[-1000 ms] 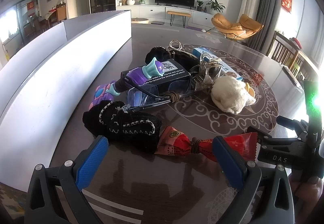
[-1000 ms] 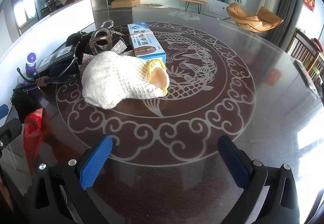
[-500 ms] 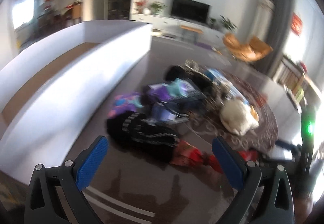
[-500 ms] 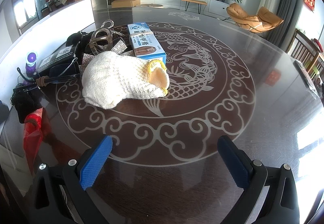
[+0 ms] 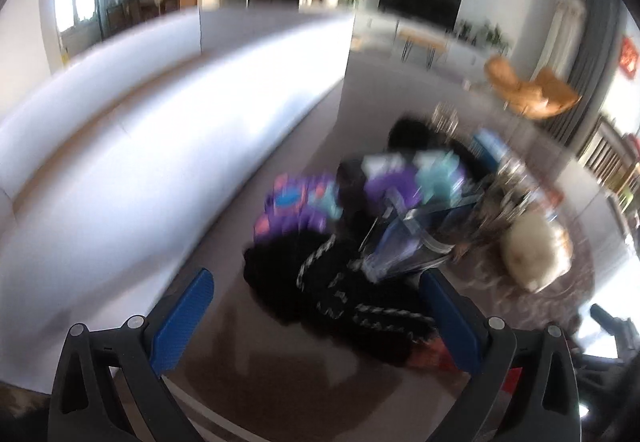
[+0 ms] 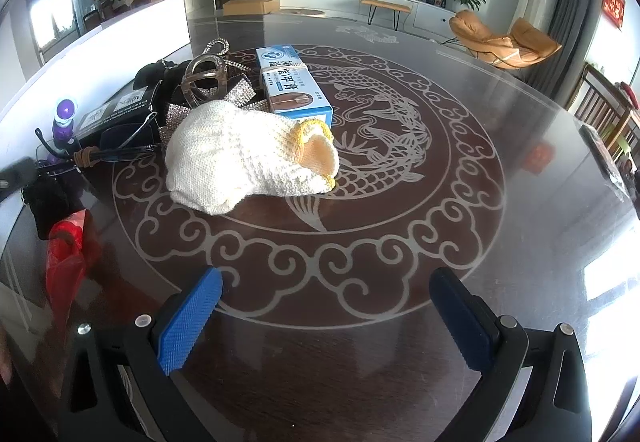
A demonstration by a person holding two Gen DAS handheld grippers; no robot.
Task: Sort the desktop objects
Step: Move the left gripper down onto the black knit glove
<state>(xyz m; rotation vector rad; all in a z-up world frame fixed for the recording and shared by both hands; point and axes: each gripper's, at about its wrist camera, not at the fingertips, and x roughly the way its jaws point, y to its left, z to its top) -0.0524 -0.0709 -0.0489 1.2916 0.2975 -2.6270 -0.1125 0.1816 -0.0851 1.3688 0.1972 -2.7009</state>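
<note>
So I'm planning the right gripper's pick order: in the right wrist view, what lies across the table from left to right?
Red wrapper → purple bottle → cream knitted item → blue box, with the right gripper open in front.

Right wrist view: blue-and-white box [image 6: 293, 88] is showing large Chinese characters, possibly 指甲膏, beside a round cross emblem. Black box [image 6: 114, 110] is carrying a white label of small print, too small to read. Left wrist view is blurring; nothing legible.
</note>
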